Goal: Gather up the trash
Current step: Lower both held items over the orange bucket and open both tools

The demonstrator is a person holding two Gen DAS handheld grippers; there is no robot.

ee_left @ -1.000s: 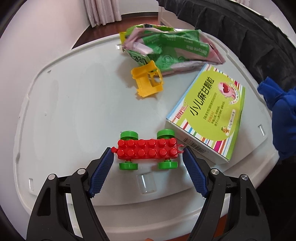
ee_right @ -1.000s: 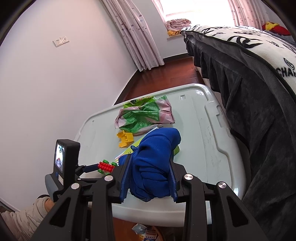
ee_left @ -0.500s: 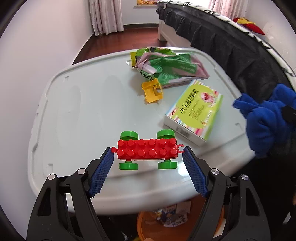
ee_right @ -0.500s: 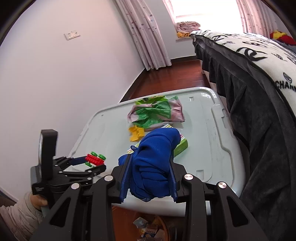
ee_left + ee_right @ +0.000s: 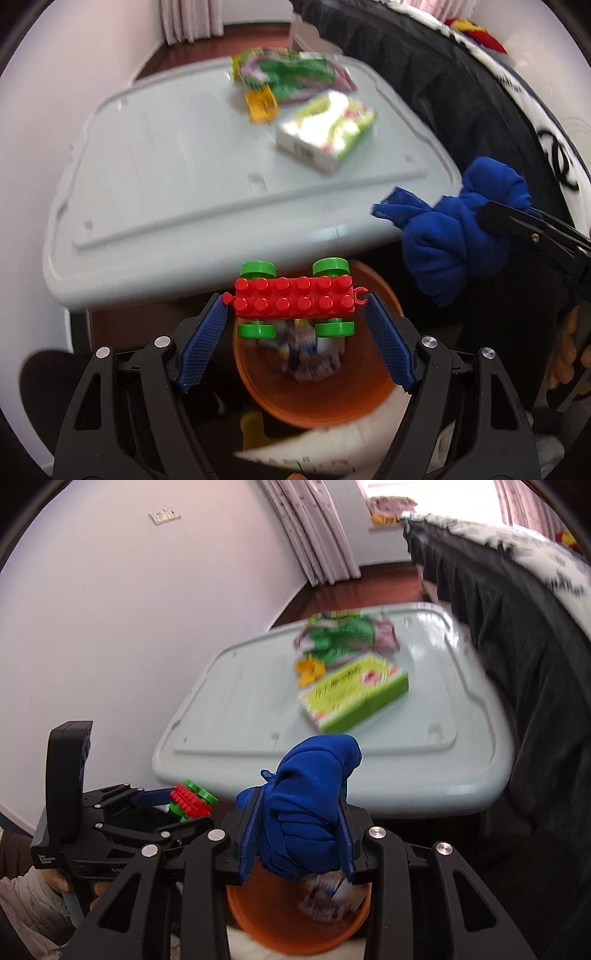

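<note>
My left gripper (image 5: 295, 301) is shut on a red brick car with green wheels (image 5: 293, 301), gripped end to end, and holds it over the orange bin (image 5: 314, 398) on the floor. The same car (image 5: 190, 799) shows at the left of the right wrist view. My right gripper (image 5: 299, 834) is shut on a bunched blue cloth (image 5: 310, 808), also hanging above the orange bin (image 5: 295, 919). The bin holds some paper scraps. The blue cloth (image 5: 454, 236) hangs to the right of the car.
A pale plastic lid (image 5: 184, 177) serves as the table top and carries a green crumpled bag (image 5: 291, 72), a yellow toy piece (image 5: 260, 105) and a green and white box (image 5: 327, 133). A dark-draped bed (image 5: 517, 664) stands to the right, a white wall to the left.
Both grippers have drawn back off the lid's near edge with their loads. The orange bin has come into view beneath them.
</note>
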